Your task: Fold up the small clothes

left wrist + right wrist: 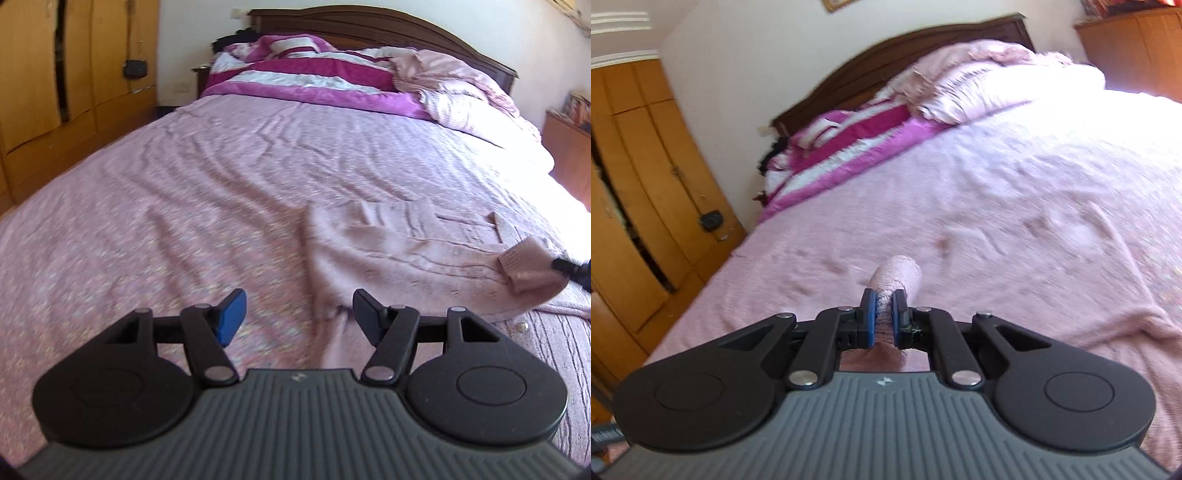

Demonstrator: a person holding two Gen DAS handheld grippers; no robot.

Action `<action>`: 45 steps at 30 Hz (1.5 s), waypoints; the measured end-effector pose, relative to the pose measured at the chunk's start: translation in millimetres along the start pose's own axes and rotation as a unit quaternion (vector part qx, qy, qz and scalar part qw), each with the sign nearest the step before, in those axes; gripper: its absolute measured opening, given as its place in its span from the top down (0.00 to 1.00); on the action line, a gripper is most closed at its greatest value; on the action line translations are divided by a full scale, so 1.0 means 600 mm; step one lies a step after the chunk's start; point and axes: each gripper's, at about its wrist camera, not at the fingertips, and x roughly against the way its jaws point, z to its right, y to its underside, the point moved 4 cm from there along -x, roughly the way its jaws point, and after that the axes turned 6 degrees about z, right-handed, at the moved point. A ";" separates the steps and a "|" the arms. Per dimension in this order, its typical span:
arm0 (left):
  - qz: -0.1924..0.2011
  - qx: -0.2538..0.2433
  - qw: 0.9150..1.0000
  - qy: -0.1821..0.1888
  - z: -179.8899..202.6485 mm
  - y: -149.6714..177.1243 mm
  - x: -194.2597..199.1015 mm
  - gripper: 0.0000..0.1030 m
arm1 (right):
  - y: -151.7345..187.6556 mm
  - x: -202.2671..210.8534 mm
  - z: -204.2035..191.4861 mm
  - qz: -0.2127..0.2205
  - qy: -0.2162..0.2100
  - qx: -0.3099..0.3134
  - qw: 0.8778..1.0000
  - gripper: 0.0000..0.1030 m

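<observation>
A pink knit garment (413, 254) lies spread on the bed (207, 206), near the front edge and a bit to the right. It is almost the same pink as the bedspread, so its edges are hard to pick out.

The right gripper (882, 314) has its jaws pressed together on one end of the garment (895, 275), and a little roll of pink cloth sticks out past the pads. In the left wrist view that same lifted end, with a small label on it, shows at the far right.

The left gripper (297, 317) has its jaws wide apart. Nothing is between them. It hangs just above the near left part of the garment and holds nothing.

What could go wrong? The right gripper holds only a small bit of soft knit, so a hard pull could make the cloth slip out. Only one end is held, so the rest may drag and bunch up, and the fold would come out crooked. The left gripper could also grab the bedspread by mistake, because the two pinks look so alike.
</observation>
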 end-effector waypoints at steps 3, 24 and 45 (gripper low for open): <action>-0.007 0.002 1.000 0.017 0.015 -0.008 -0.017 0.36 | 0.016 -0.013 0.040 -0.024 0.034 0.010 0.999 0.90; 0.009 -0.032 0.999 0.025 0.098 -0.024 -0.072 0.36 | 0.063 -0.037 -0.051 -0.045 0.006 0.248 0.968 0.38; 0.021 0.012 0.999 -0.031 0.073 -0.003 -0.221 0.37 | -0.003 -0.041 0.170 -0.018 0.152 0.153 0.976 0.92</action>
